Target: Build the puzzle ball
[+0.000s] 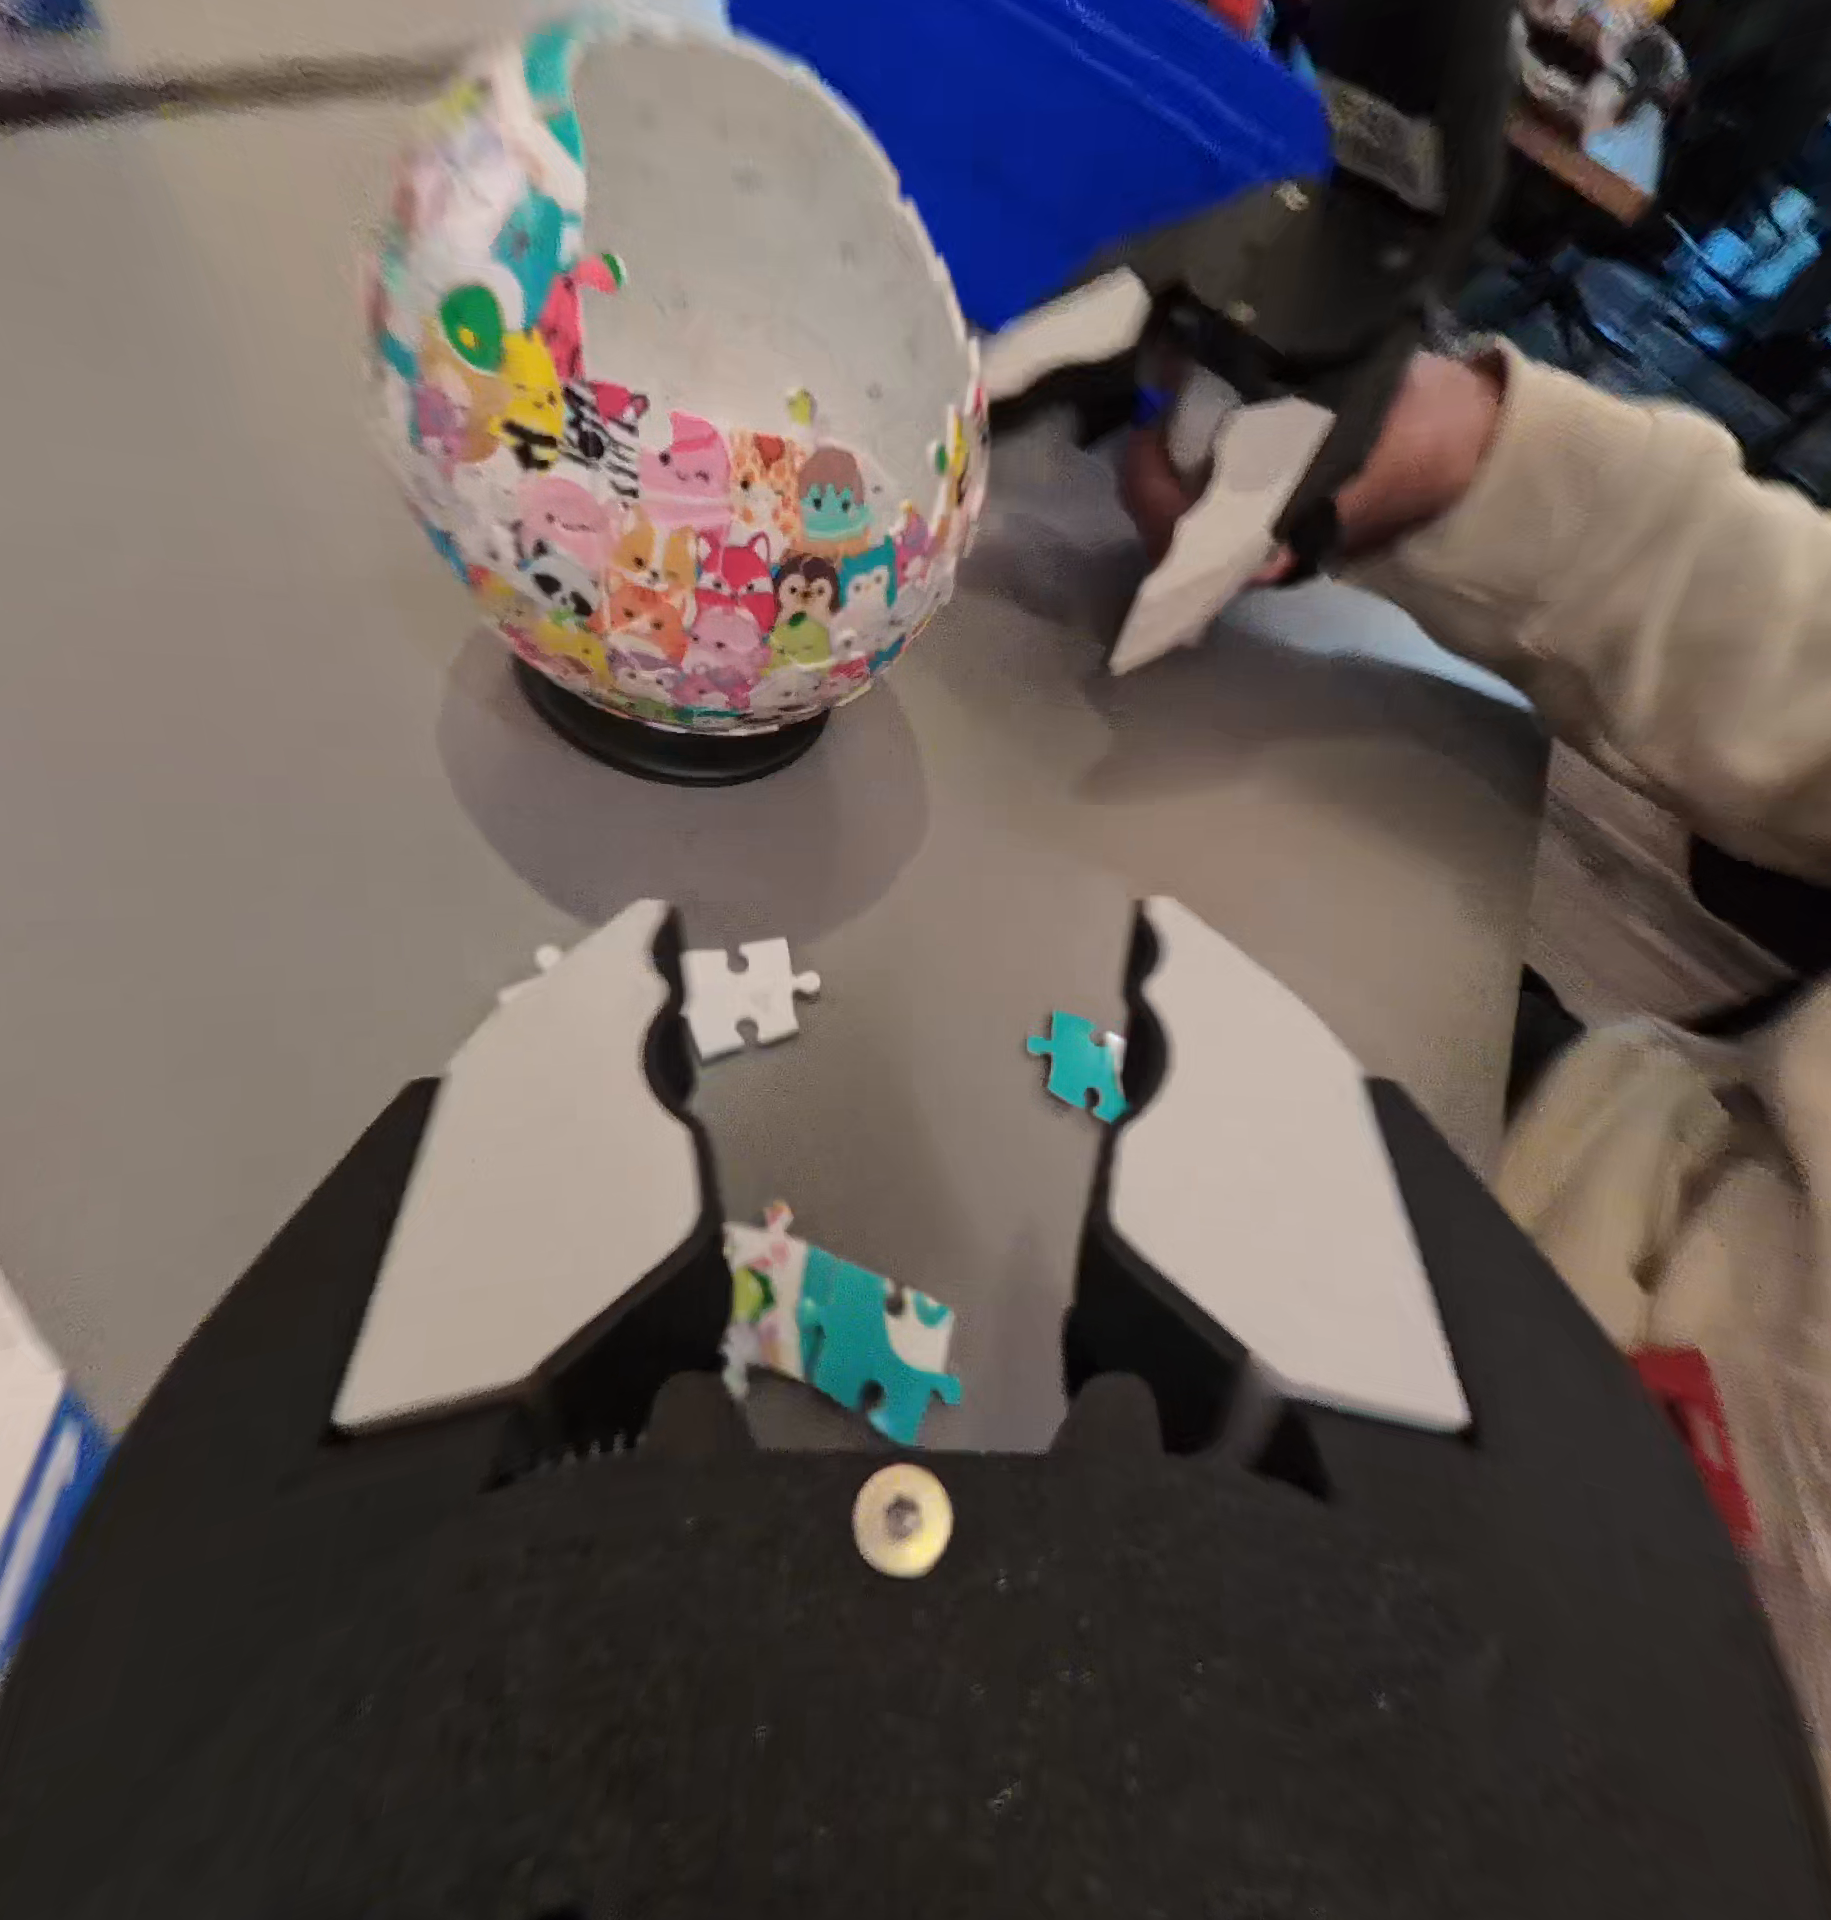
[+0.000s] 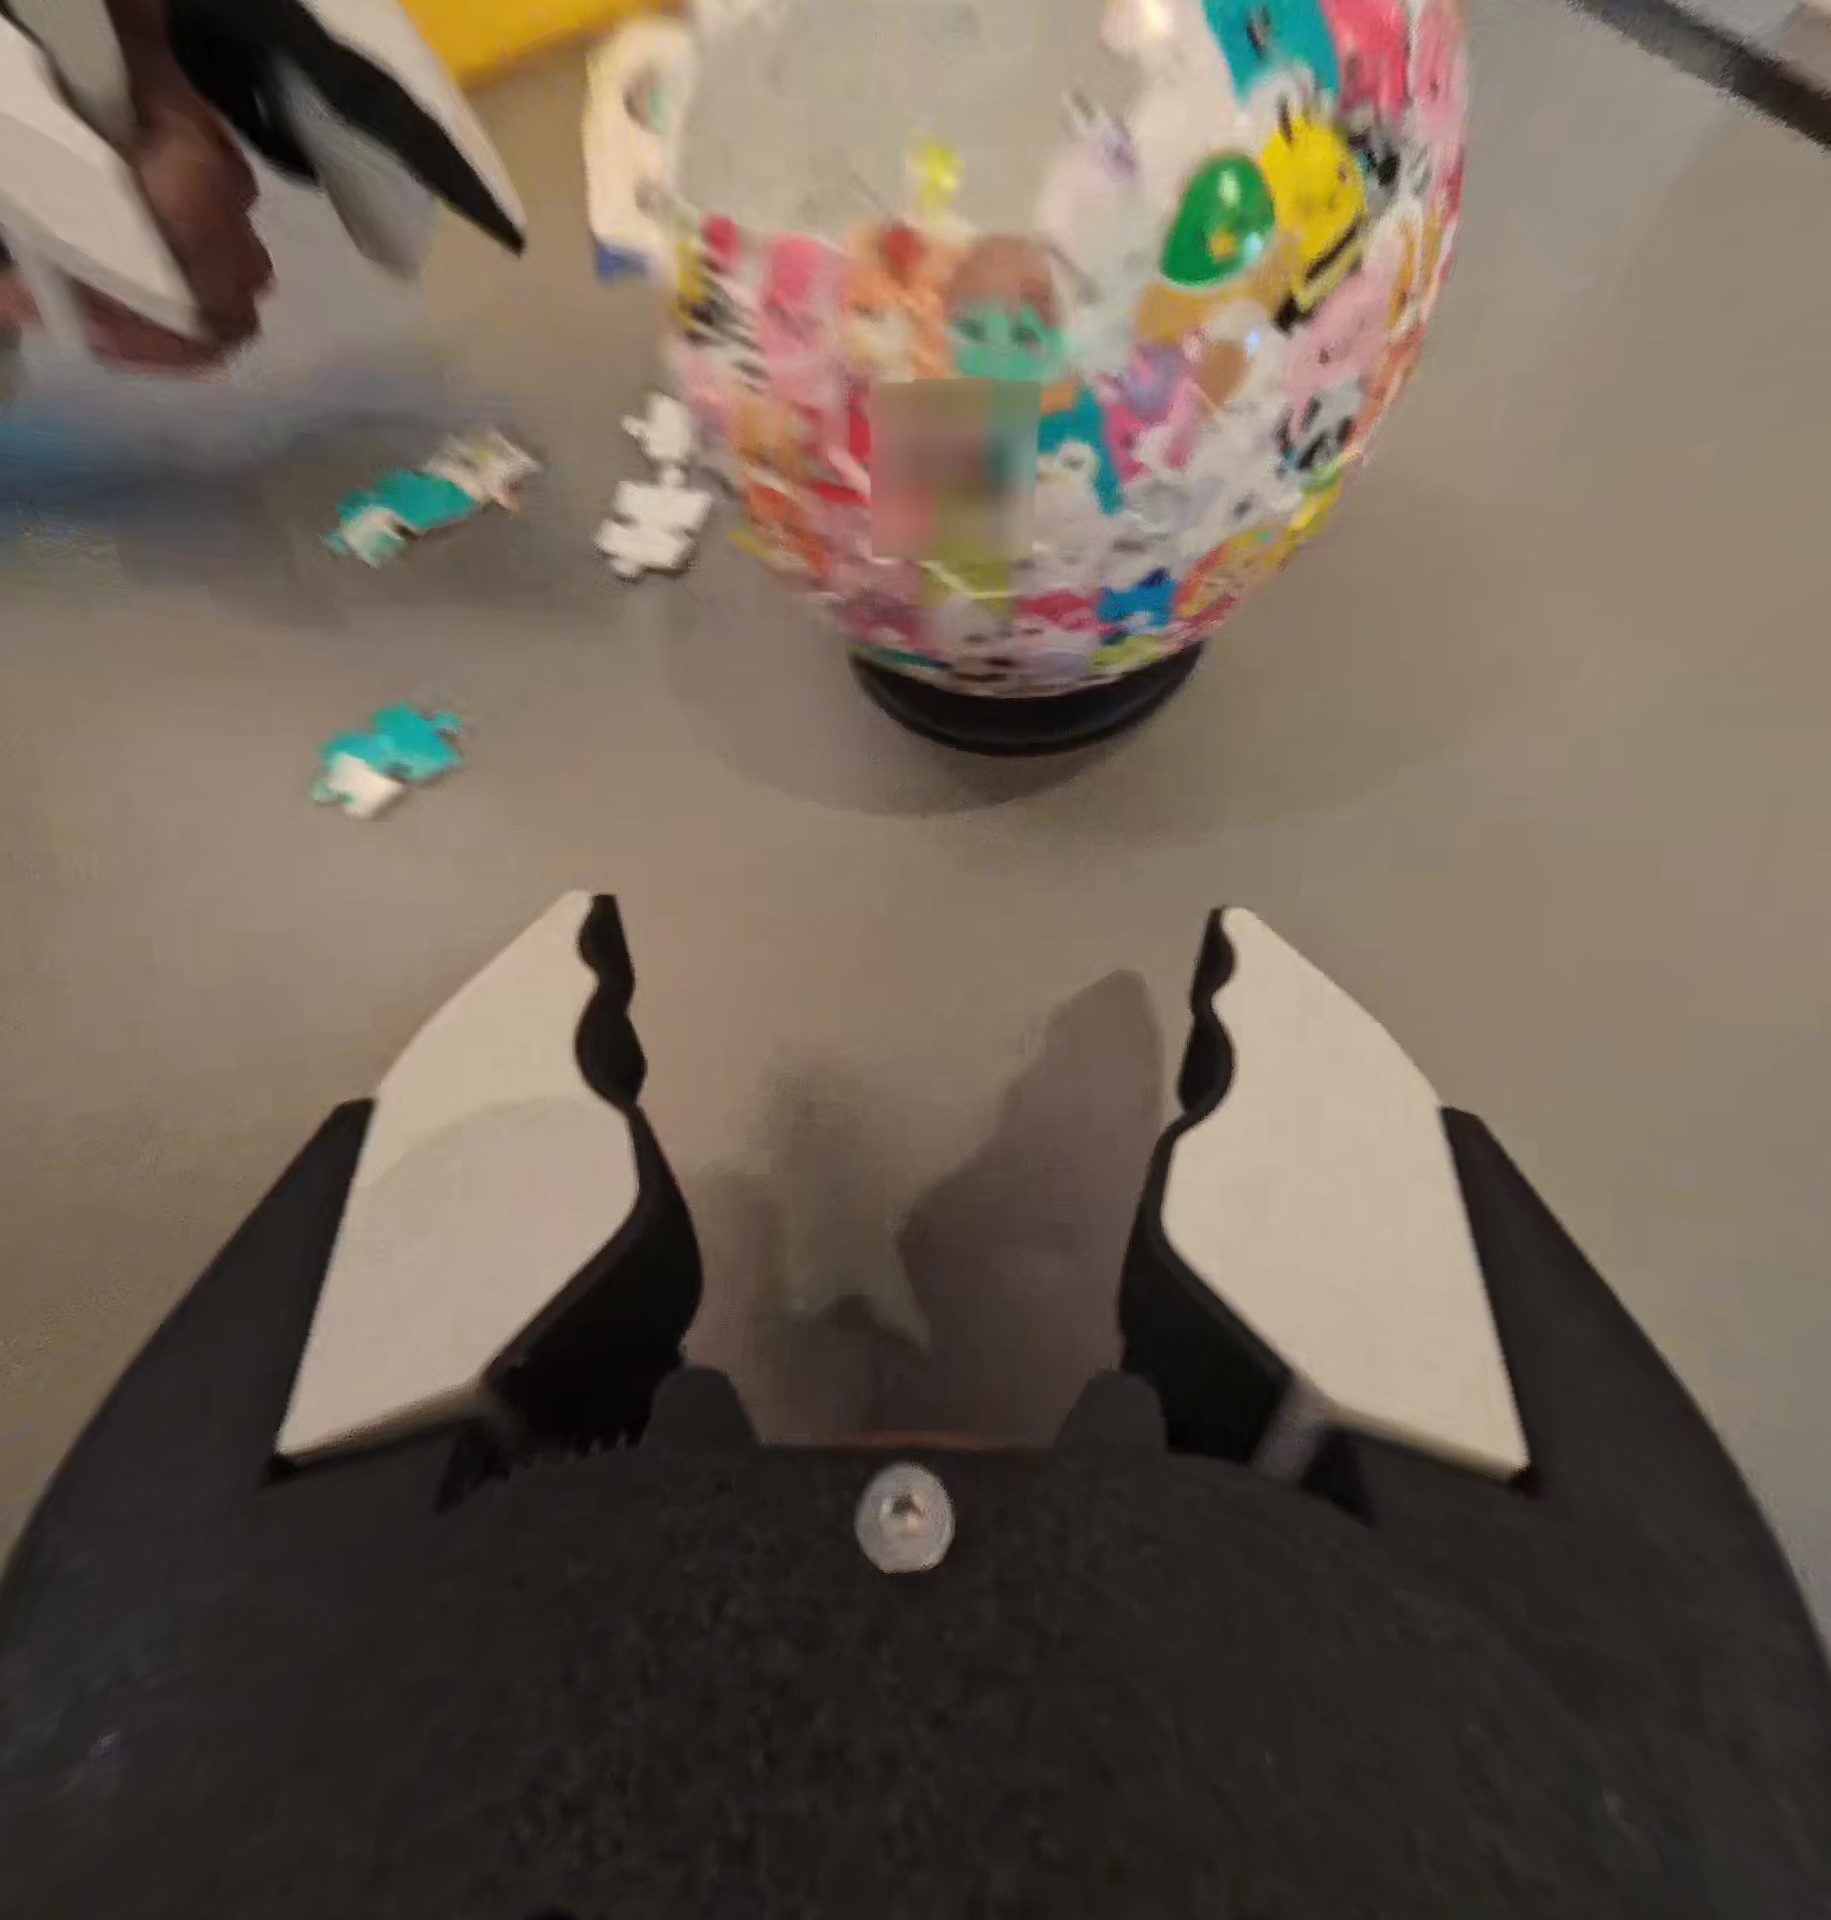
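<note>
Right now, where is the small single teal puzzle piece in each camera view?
Left wrist view: the small single teal puzzle piece lies on the grey table, against the inner edge of the left gripper's right-hand finger.
Right wrist view: same piece, left of centre.
Shared landmark: the colourful puzzle ball's black ring stand.

puzzle ball (image 1: 682,499) multicoloured cartoon animals, white inside; black stand (image 1: 672,743); grey table (image 1: 163,727).
</note>
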Demonstrator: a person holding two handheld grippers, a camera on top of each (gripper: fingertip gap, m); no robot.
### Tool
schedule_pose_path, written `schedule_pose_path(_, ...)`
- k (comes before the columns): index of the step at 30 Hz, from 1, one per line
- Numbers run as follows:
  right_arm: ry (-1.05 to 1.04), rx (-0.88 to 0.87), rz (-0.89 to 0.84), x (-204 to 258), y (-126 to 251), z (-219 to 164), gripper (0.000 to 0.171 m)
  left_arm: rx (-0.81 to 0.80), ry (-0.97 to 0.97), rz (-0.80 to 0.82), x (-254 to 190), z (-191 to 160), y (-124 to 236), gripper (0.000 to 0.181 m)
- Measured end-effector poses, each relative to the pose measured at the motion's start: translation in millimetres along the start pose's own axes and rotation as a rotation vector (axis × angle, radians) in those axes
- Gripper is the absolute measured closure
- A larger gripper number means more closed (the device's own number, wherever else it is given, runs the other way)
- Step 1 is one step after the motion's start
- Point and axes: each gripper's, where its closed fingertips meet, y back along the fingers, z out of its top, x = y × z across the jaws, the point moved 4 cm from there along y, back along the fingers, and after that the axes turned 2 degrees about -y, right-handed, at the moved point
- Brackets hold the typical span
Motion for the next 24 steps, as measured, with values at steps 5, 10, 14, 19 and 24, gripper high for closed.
schedule_pose_path(5, -0.053, 0.013, 0.204, -31.7, -27.5, 31.6, 0.043, 0.19, 0.021, -0.161, 42.2, 12.3, -41.4, 0.079)
schedule_pose_path(10, -0.139, 0.016, 0.447, -21.9, -40.8, 45.7, 0.033, 0.251, 0.031, -0.339, 53.2, 24.6, -60.8, 0.067)
schedule_pose_path(14, -0.176, 0.025, 0.499, -22.5, -54.6, 53.7, 0.03, 0.282, 0.03, -0.389, 58.4, 30.1, -72.0, 0.066)
schedule_pose_path(19, -0.178, 0.051, 0.507, -26.4, -60.8, 56.8, 0.032, 0.284, 0.037, -0.397, 57.7, 32.8, -79.7, 0.064)
schedule_pose_path(24, -0.131, 0.058, 0.463, -34.9, -60.2, 66.1, 0.035, 0.26, 0.031, -0.349, 63.7, 41.3, -81.3, 0.075)
